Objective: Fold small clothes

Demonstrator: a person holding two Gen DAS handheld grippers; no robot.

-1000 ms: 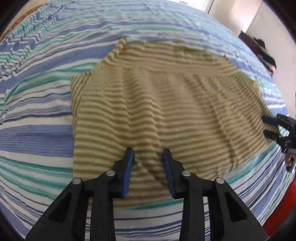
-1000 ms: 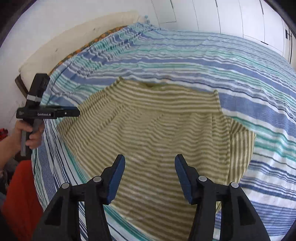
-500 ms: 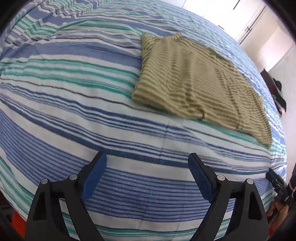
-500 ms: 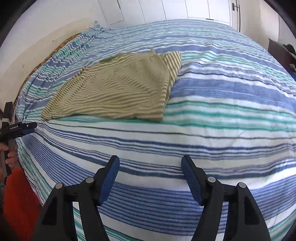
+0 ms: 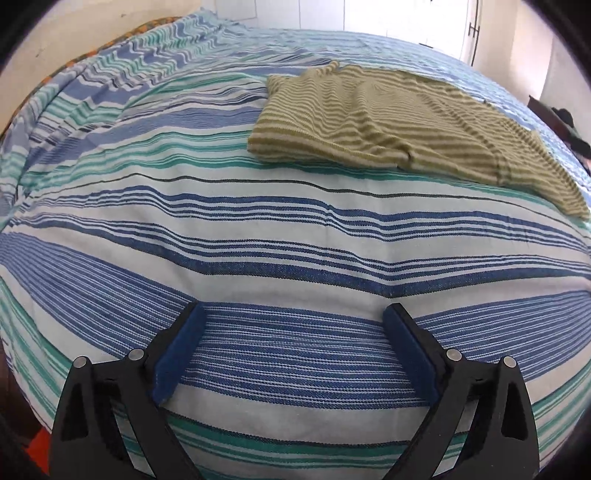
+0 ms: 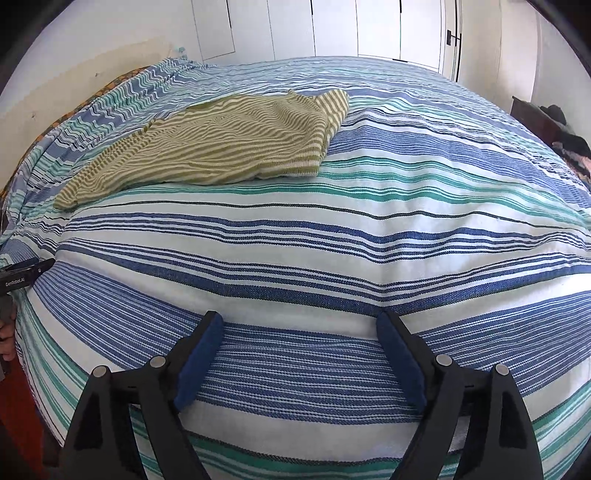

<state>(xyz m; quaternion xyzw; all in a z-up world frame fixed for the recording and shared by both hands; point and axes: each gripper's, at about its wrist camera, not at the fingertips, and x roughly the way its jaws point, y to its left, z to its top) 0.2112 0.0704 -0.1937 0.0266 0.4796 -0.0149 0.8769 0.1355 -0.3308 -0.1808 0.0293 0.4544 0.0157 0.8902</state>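
Observation:
A small olive and cream striped garment lies folded flat on the far part of the bed; the right wrist view has the same garment at upper left. My left gripper hovers over the bed's near edge, well short of the garment, its jaws opening with nothing between them. My right gripper is likewise back over the near edge, jaws opening and empty. The left gripper's body and a hand show at the left rim of the right wrist view.
The bed carries a blue, green and white striped cover. White closet doors stand behind it. Dark furniture with clothes piled on it sits at the far right. An orange patterned pillow edge shows at far left.
Both grippers pulled back from the garment to the bed's near edge and their jaws widened. The garment, close under the fingers a second ago, now lies folded farther away.

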